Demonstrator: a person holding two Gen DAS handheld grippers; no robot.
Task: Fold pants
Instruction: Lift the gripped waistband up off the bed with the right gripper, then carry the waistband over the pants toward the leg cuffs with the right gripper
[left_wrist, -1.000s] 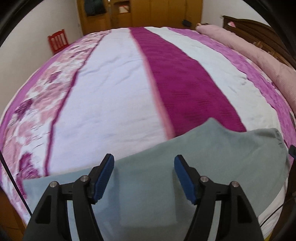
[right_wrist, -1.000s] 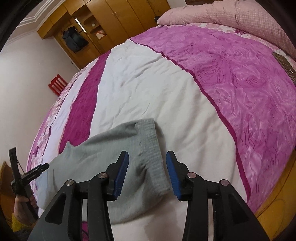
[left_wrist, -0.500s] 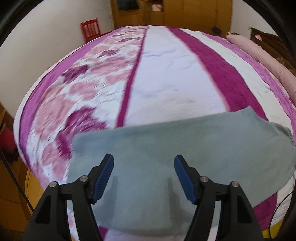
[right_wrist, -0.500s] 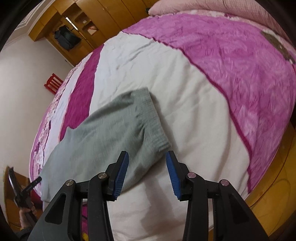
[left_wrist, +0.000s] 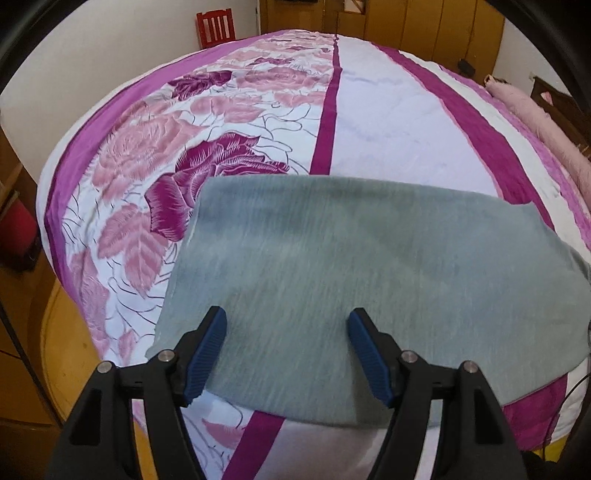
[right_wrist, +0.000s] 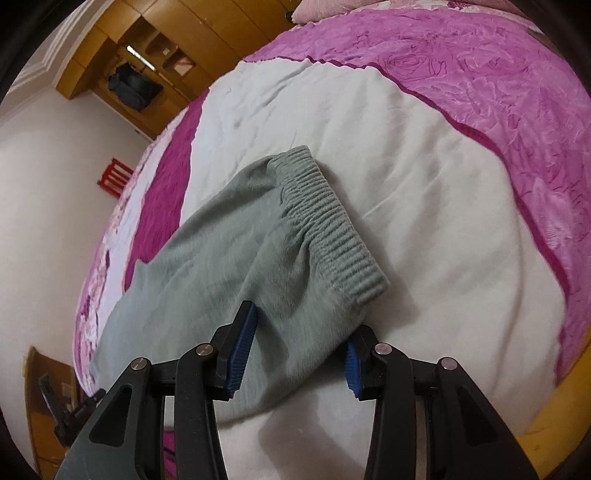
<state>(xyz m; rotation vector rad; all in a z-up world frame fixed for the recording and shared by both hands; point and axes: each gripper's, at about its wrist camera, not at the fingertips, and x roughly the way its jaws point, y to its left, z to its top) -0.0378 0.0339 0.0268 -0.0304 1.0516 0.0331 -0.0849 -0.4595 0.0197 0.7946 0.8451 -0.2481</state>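
Note:
Grey-green pants (left_wrist: 362, 266) lie flat across the near edge of a bed with a pink, magenta and white bedspread (left_wrist: 388, 122). My left gripper (left_wrist: 288, 354) is open just above the leg end, its blue pads apart over the cloth. In the right wrist view the pants (right_wrist: 221, 266) show their ribbed waistband (right_wrist: 328, 225). My right gripper (right_wrist: 295, 352) is open and straddles the near edge of the pants by the waistband. Neither gripper holds the cloth.
A red chair (left_wrist: 216, 27) stands by the far wall next to wooden wardrobes (right_wrist: 155, 48). A pink pillow (left_wrist: 539, 122) lies along the headboard at right. The bed's wooden frame (left_wrist: 62, 347) and the floor show below the near edge.
My left gripper has swung left along the pants toward the leg end. My right gripper has moved closer and lower, its fingers now on either side of the pants' edge by the waistband.

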